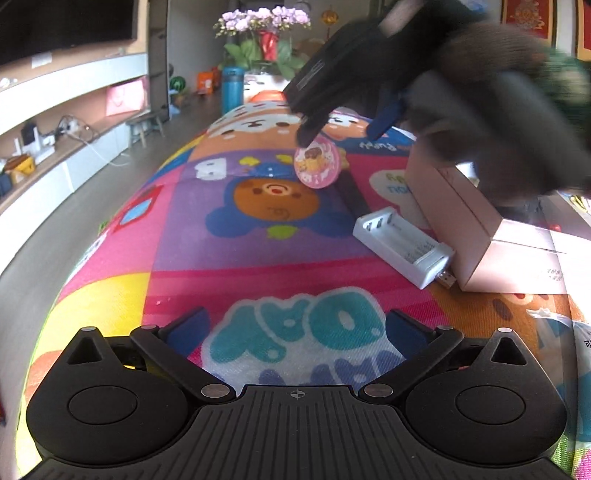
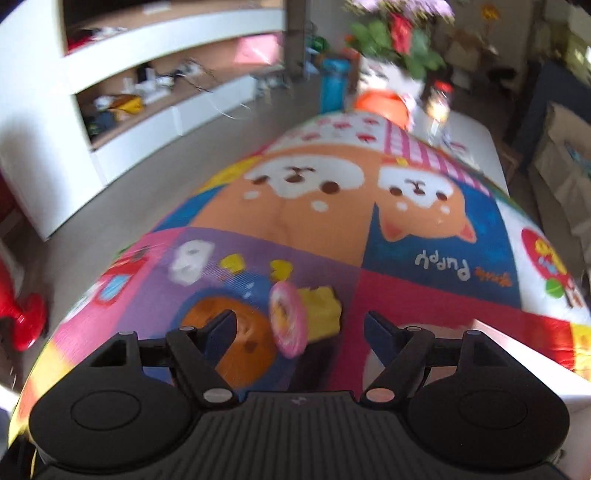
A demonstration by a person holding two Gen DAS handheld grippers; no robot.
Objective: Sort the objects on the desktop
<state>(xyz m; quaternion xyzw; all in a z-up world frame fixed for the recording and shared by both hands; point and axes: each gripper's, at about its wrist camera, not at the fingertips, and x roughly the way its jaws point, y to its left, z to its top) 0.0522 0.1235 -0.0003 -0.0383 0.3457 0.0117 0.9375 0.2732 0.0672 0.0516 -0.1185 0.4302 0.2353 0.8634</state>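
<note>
A round pink disc (image 1: 314, 164) with cartoon print stands on edge on the colourful cartoon mat (image 1: 258, 266). My right gripper (image 1: 345, 127), held by a dark gloved hand (image 1: 498, 110), hovers right above it. In the blurred right wrist view the disc (image 2: 288, 319) sits between the fingers of the right gripper (image 2: 300, 319), nearer the left one. The jaws are open and no pad touches the disc. A yellow piece (image 2: 323, 306) lies just behind it. My left gripper (image 1: 297, 319) stands open and empty over the mat's near end. A white battery charger (image 1: 402, 245) lies beside a pale pink box (image 1: 461, 221).
A blue bottle (image 1: 232, 90) and a potted plant with purple flowers (image 1: 266, 33) stand past the mat's far end. A thin black strip (image 1: 351, 195) lies between disc and charger. A plastic packet (image 1: 576, 343) sits at the near right. Shelving lines the left wall.
</note>
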